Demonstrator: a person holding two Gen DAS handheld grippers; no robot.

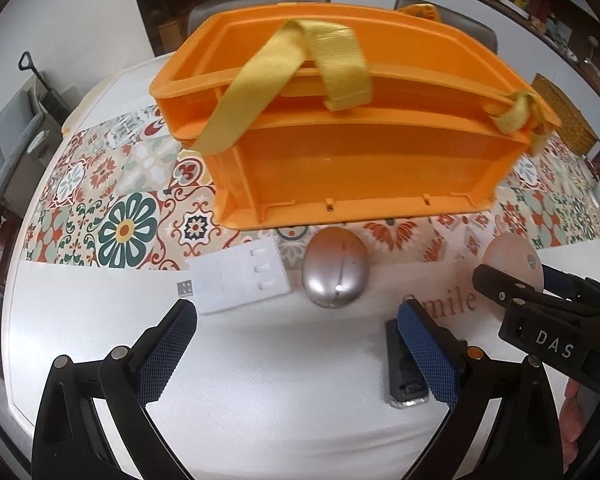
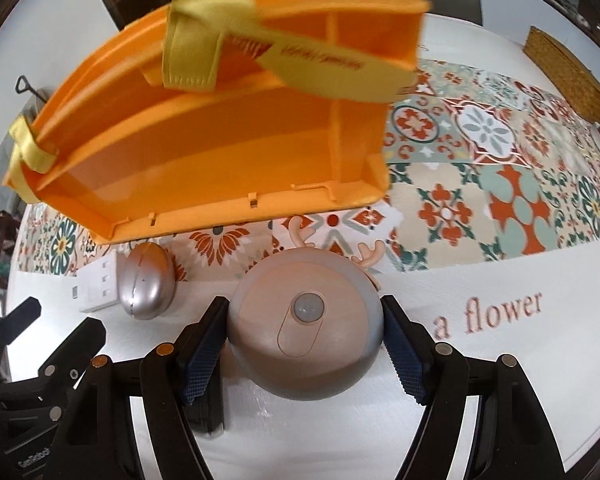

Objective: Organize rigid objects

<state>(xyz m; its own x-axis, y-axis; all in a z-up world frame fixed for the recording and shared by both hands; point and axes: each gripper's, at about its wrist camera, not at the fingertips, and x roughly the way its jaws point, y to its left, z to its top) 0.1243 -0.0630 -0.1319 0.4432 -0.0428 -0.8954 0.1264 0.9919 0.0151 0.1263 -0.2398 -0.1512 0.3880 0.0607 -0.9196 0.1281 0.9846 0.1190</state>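
An orange plastic organizer box with yellow straps stands on the table, also in the right wrist view. In front of it lie a white adapter, a silver egg-shaped case and a black flat device. My left gripper is open and empty over the white cloth. My right gripper is shut on a round pink sensor light with antlers; it also shows in the left wrist view.
A patterned tile runner crosses the white tablecloth. A woven mat lies at the far right. Chairs and shelves stand behind the table.
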